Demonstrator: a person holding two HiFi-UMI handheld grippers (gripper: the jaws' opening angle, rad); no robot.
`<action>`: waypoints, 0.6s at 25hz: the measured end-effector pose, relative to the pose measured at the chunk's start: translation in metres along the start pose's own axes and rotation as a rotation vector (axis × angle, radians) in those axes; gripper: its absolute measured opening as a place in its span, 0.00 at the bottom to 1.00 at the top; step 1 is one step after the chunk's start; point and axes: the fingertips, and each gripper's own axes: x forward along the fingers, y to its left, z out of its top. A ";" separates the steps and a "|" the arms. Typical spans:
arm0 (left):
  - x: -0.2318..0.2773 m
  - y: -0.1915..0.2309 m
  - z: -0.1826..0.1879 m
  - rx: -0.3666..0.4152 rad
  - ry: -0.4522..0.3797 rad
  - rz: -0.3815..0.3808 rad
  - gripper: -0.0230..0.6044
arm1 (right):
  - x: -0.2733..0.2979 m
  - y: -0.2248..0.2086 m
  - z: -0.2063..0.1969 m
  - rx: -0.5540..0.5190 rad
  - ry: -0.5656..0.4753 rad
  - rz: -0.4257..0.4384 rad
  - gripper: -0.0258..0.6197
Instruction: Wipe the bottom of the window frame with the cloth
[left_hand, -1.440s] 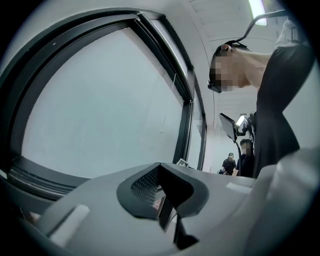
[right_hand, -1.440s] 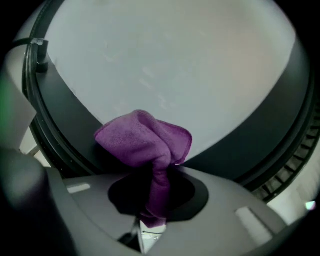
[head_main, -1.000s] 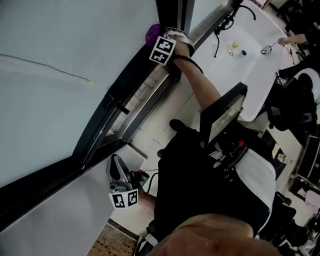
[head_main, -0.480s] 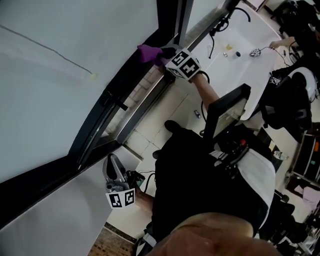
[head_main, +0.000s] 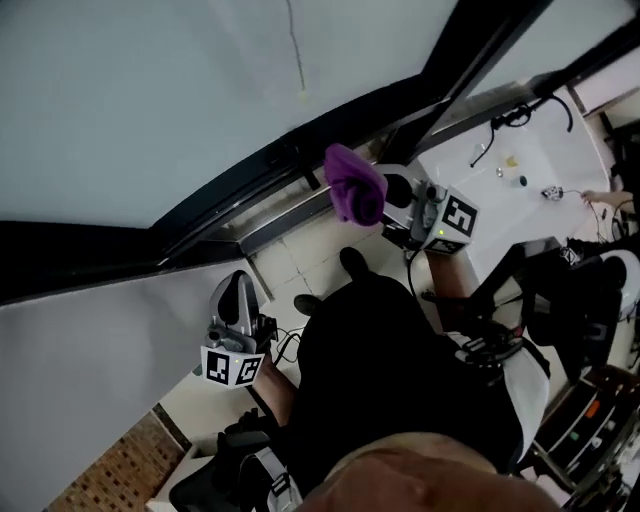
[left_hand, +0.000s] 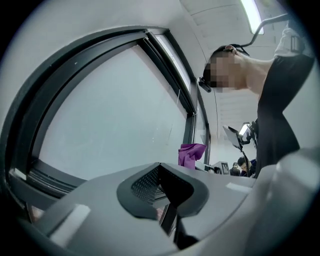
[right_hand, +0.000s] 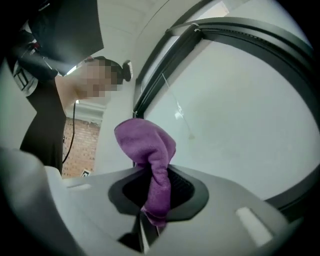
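Note:
A purple cloth (head_main: 354, 186) stands bunched up in my right gripper (head_main: 392, 193), which is shut on its lower end. In the right gripper view the cloth (right_hand: 149, 145) rises out of the jaws in front of the window glass and presses on nothing. The dark bottom rail of the window frame (head_main: 250, 185) runs diagonally just above and left of the cloth. My left gripper (head_main: 238, 292) hangs low beside my body, away from the frame, with its jaws together and empty. The left gripper view shows the cloth (left_hand: 191, 153) far off by the frame (left_hand: 30, 172).
A white table (head_main: 520, 135) with cables and small items stands at the upper right. Pale floor tiles (head_main: 300, 262) lie under the window, and a strip of wood floor (head_main: 110, 470) shows at the lower left. My dark-clothed body fills the lower middle.
My right gripper has drawn back from the far end of the frame toward my body, with the cloth still in it. The head view has swung round. The left gripper stays low.

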 end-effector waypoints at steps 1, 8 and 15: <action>-0.003 0.002 0.006 -0.005 -0.020 0.001 0.02 | 0.006 0.010 0.003 0.010 -0.025 0.024 0.14; -0.048 -0.003 0.031 0.010 -0.175 0.119 0.02 | 0.044 0.060 -0.027 0.045 -0.014 0.282 0.14; -0.067 -0.017 0.047 0.032 -0.271 0.180 0.02 | 0.056 0.093 -0.042 0.093 0.000 0.454 0.14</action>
